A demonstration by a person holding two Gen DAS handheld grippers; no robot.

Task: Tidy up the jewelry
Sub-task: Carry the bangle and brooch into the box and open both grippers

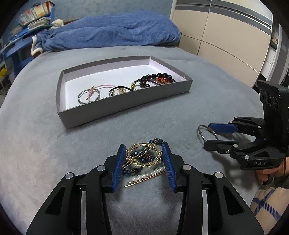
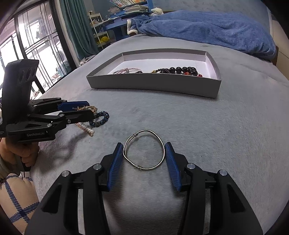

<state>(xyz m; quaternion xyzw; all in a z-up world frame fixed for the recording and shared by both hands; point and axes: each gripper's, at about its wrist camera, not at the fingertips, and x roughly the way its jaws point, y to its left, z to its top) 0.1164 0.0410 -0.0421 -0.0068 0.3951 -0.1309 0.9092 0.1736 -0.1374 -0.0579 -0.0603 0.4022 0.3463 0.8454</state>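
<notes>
A grey shallow box (image 1: pixel 115 110) (image 2: pixel 153 85) on the bed holds thin bangles (image 1: pixel 89 94), a dark cord bracelet (image 1: pixel 118 90) and dark bead bracelets (image 1: pixel 157 78) (image 2: pixel 180 70). My left gripper (image 1: pixel 143 150) (image 2: pixel 90 110) is open, its blue pads either side of a round gold hair clip (image 1: pixel 142 153) lying on a blue bead bracelet (image 2: pixel 101 118). A pearl hair pin (image 1: pixel 148 174) (image 2: pixel 86 129) lies just behind. My right gripper (image 2: pixel 143 150) (image 1: pixel 209 133) is open around a silver wire bangle (image 2: pixel 144 150) (image 1: pixel 207 132) on the blanket.
The grey blanket (image 1: pixel 54 153) covers the bed. A blue robe (image 1: pixel 112 30) (image 2: pixel 207 29) lies behind the box. A wardrobe (image 1: pixel 225 36) stands to the right; a window (image 2: pixel 32 45) and a cluttered shelf (image 2: pixel 126 9) are to the left.
</notes>
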